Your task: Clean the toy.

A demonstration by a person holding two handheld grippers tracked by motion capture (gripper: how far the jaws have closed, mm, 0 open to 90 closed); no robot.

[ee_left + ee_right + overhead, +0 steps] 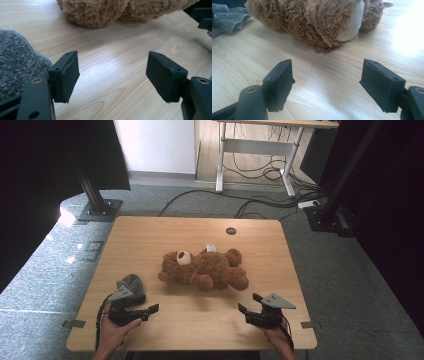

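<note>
Table (150, 235): light wooden top, seen from above with the person's forearms coming in at 6 o'clock; a small dark round grommet (230, 231) sits near its far edge, toward 12 o'clock.
Teddy bear (204, 267): brown plush, lying on its back at the middle of the table, head toward 9 o'clock, legs toward 3 o'clock; a white tag (211, 248) sticks up from its far side.
Grey knit piece (134, 284): a small speckled grey garment, lying flat at about 8 o'clock from the bear, near but apart from it.
Left gripper (152, 309): held in the person's left hand (117, 330) at the table's 7 o'clock corner, just beside the grey knit piece, which lies at its 11 o'clock; jaws spread wide with nothing between them, only bare wood under the gap.
Left gripper view: the grey knit piece (17, 60) shows at 9 o'clock behind the left jaw; the bear's fur (100, 11) lies at 12 o'clock, well ahead of the jaws.
Right gripper (248, 303): held in the person's right hand (277, 337) at the table's 5 o'clock corner, at about 5 o'clock from the bear and apart from it; released, jaws wide and holding nothing.
Right gripper view: the bear (312, 20) lies across 12 o'clock, its pale foot pad (352, 23) turned toward the camera; the grey knit piece (227, 18) shows at 10 o'clock beyond it.
</note>
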